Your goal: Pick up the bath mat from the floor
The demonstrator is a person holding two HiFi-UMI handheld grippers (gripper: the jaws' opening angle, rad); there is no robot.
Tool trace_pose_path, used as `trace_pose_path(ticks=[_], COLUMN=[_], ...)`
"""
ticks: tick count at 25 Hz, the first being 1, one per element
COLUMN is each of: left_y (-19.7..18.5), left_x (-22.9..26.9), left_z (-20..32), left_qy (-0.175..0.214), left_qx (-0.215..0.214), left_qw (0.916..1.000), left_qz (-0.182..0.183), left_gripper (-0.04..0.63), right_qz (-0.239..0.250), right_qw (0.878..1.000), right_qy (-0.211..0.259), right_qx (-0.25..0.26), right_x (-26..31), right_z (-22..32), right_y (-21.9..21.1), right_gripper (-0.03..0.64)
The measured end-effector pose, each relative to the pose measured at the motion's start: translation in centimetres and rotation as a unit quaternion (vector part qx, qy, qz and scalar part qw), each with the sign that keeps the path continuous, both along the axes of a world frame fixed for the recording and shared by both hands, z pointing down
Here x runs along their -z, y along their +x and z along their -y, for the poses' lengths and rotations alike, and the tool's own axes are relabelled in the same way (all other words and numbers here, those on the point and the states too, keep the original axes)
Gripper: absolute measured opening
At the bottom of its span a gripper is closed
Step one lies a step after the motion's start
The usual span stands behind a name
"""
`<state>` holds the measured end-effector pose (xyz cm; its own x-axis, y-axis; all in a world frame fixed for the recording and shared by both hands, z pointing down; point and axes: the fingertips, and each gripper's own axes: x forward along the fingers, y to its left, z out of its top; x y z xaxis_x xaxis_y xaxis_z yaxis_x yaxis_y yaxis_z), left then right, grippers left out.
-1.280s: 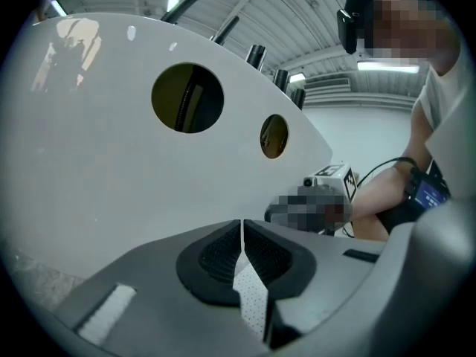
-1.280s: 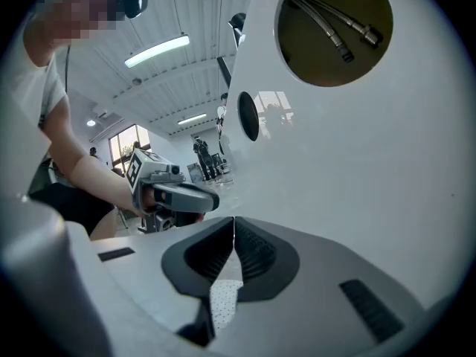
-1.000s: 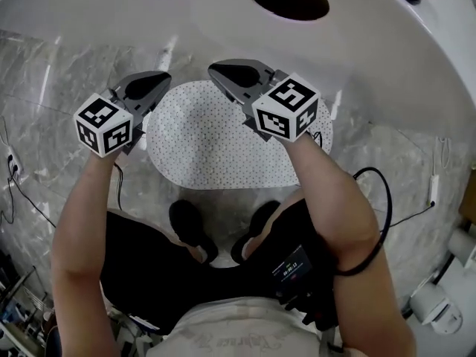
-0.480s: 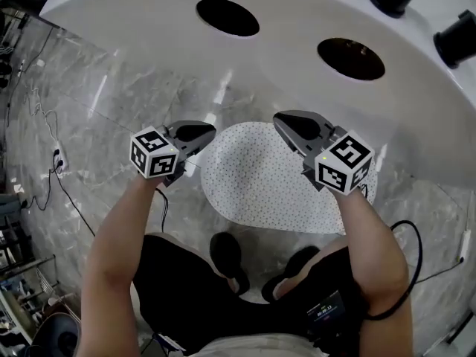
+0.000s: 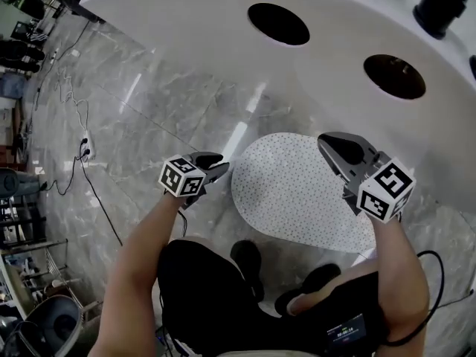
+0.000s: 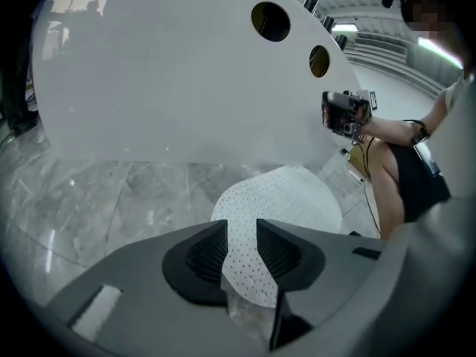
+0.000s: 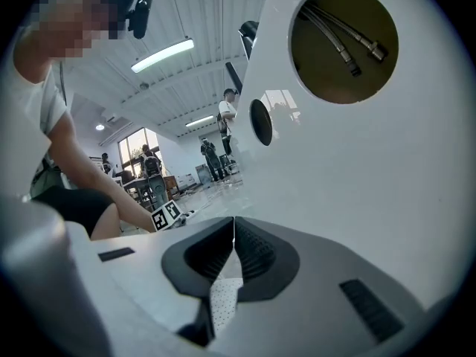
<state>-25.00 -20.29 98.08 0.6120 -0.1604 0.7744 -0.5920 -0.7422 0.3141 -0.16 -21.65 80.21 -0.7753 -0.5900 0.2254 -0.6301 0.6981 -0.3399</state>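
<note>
Down on the grey floor [image 5: 149,117], the white dotted bath mat [image 5: 297,192] lies flat, right next to the big white tub [image 5: 223,58]. Nobody has picked it up yet. The step now is reaching for it.

The left gripper [image 5: 220,168] is low, near the left end of the mat but not touching it. It points down at a slant toward that end. Its fingers [image 6: 204,251] have just been opening, and now they stand apart. Nothing is pinched between them. The mat only shows through the gap, farther away on the floor.

The right gripper [image 5: 327,141] hangs over the right part of the mat, well above it. It points almost flat toward the side of the tub. Its fingers [image 7: 253,255] are closed together with nothing held.

I think the next move is for the left gripper to go lower, until one finger can slide under the edge of the mat and the other sits on top. Then it can squeeze. The mat looks thin and lies flat on a smooth floor, so getting under the edge may be tricky. The right gripper would likely have to open and come down too, to take the other side.
</note>
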Motion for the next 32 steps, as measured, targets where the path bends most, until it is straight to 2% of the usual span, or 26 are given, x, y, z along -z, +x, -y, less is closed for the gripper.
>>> trace_pose_path(ticks=[6,9,14,21,25,32], left_y=[-3.5,-4.2,-3.9,-3.2,-3.2,-2.2], left_x=[-5.3,-7.2,-10.2,-13.0,-13.8,-15.1], left_z=[-2.4,-3.5,-4.7,-5.3,-4.4,-4.1], left_qy=[-0.034,-0.049,-0.065,-0.086,-0.089,-0.092], left_qx=[0.064,0.08,0.091,0.101,0.12,0.103], left_qw=[0.9969,0.9947,0.9915,0.9872,0.9852,0.9863], left_qz=[0.03,0.042,0.067,0.088,0.084,0.09], left_gripper=[0.129,0.135,0.173,0.175,0.175,0.175], right_qz=[-0.006,-0.016,-0.019,-0.033,-0.031,-0.012], right_qw=[1.0,1.0,1.0,0.999,0.998,0.999], right_qy=[-0.001,0.0,0.006,-0.002,-0.004,0.004], right_qx=[-0.016,-0.013,-0.019,-0.039,-0.045,-0.036], right_x=[0.4,0.5,1.2,1.0,0.8,1.1], right_z=[-0.9,-1.4,-1.5,-1.9,-1.9,-1.7], right_y=[0.3,-0.2,0.1,1.7,2.3,2.3], right_gripper=[0.006,0.006,0.006,0.006,0.006,0.006])
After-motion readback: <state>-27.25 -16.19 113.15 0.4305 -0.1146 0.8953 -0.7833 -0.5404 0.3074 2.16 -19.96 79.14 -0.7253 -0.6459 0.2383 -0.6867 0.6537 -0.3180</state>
